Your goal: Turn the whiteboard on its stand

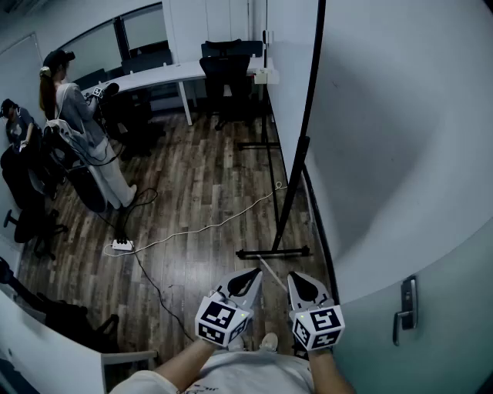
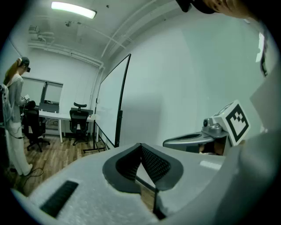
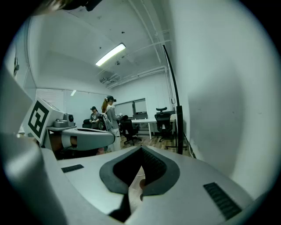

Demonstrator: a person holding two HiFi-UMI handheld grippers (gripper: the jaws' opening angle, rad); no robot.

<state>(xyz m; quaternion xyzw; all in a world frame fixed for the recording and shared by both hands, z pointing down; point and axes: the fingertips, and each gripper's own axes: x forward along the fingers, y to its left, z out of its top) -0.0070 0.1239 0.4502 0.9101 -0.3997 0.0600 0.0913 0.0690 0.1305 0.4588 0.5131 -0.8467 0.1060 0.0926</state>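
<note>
Black-framed whiteboard [image 1: 290, 92] stands upright on black stand [image 1: 273, 252].

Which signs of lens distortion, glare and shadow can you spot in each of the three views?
Head view: the fisheye bows the whiteboard frame and the wall into curves, and a soft shadow falls across that wall. Left gripper view: the ceiling light blows out white; the corners go black. Right gripper view: the right gripper looms large and soft.
</note>
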